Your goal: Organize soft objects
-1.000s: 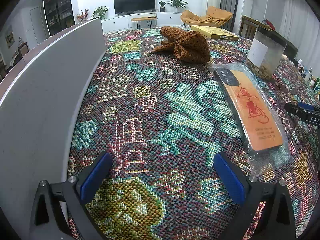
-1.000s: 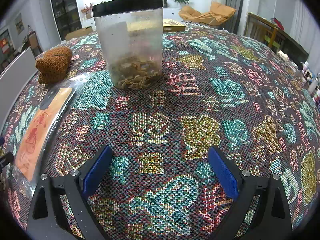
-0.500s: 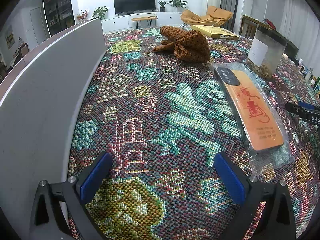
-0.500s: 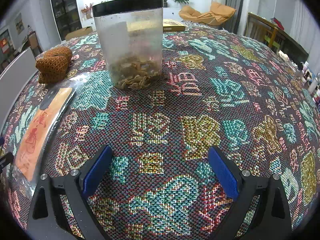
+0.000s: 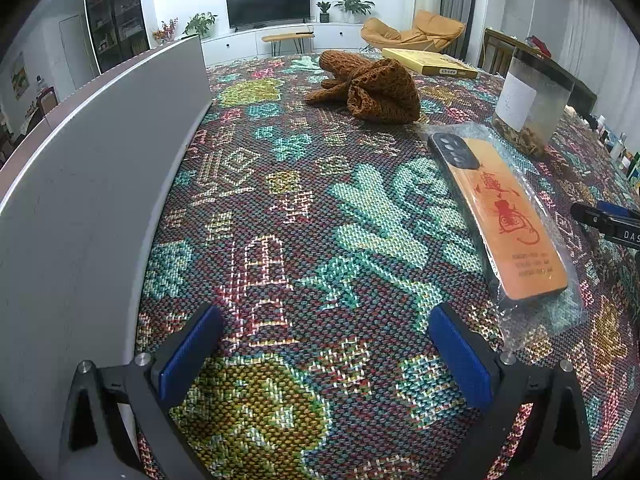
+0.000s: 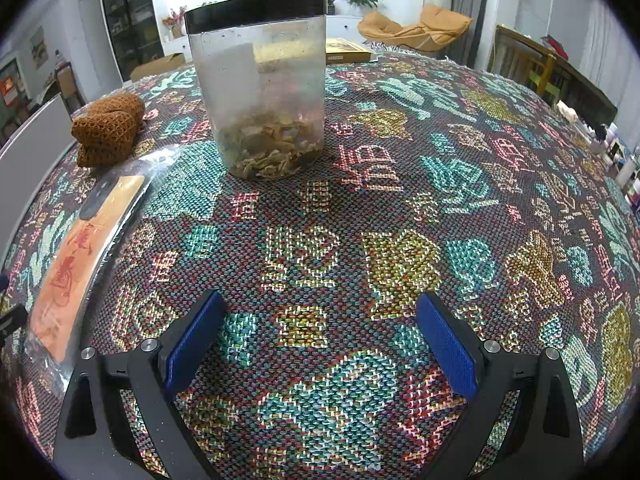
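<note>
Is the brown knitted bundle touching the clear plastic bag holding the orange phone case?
Apart. The left wrist view shows patterned cloth between the brown knitted bundle and the clear plastic bag's far edge.

We see a coarse woven tablecloth [image 5: 320, 216], matt and rough, its pattern built from thick coloured threads. On it lies a brown knitted cloth [image 5: 372, 84] of open, netlike weave, soft and matt. The orange phone case [image 5: 508, 216] looks smooth with a slight sheen, and it sits inside a clear, glossy, crinkled plastic bag [image 5: 560, 312]. The jar [image 6: 264, 96] is cloudy transparent plastic with a black lid of smooth plastic. The grey panel [image 5: 80, 208] has a smooth matt face. The left gripper [image 5: 324, 352] and the right gripper [image 6: 320, 336] have matt black plastic arms, blue finely ribbed pads [image 6: 452, 352] and shiny metal screws.
</note>
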{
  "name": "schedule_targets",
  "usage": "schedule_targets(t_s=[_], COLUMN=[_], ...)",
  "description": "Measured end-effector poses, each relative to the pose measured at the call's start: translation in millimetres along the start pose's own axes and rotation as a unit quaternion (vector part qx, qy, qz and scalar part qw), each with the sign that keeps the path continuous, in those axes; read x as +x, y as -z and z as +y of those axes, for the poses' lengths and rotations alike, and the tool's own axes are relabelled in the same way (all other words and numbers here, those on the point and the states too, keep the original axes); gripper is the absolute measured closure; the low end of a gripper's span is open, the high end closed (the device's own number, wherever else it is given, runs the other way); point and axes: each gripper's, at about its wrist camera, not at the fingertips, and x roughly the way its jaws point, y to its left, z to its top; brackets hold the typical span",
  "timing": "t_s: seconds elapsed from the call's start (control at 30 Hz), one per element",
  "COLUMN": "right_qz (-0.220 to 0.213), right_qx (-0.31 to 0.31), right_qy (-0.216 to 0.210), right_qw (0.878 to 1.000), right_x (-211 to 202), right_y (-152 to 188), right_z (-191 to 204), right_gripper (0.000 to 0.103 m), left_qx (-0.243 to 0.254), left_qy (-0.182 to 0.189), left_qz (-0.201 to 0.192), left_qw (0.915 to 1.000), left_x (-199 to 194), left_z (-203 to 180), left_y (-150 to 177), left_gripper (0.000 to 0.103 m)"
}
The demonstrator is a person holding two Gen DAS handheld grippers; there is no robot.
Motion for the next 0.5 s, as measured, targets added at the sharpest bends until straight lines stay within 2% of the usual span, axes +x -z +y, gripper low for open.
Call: schedule_targets(t_s=[0.2,0.3,0.33,0.4,0.43,0.5], right_qz=[0.000,0.000,0.000,0.000,0.000,0.000], right_qx=[0.000,0.000,0.000,0.000,0.000,0.000], right_qy=[0.000,0.000,0.000,0.000,0.000,0.000], right_qw=[1.000,1.000,1.000,1.000,1.000,1.000], right_x=[-0.2,-0.4,0.0,-0.3,-0.1,-0.4], right_y=[-0.1,-0.1,0.0,-0.1,0.0,-0.2], right_z=[-0.7,-1.5,0.0,-1.3,-0.3,-1.6], right_gripper=[0.005,0.005,0.005,0.005,0.005,0.005], left_qx=[0.001,-0.002,-0.008,-0.024,-0.036,-0.049], left_qy=[-0.002,0.000,0.007,0.045,0.070,0.087], left_qz=[0.002,0.017,0.034,0.043,0.040,0.029], left_qw=[1.0000,0.9999,0.9994,0.9978,0.9961,0.9946], left_x=[1.5,3.5,5.2,5.5,4.3,2.9], left_z=[-0.2,0.8,1.5,2.0,2.0,-0.3], left_y=[0.0,-3.6,-9.9,-21.6,-33.2,-58.4], left_gripper=[0.000,0.000,0.000,0.000,0.000,0.000])
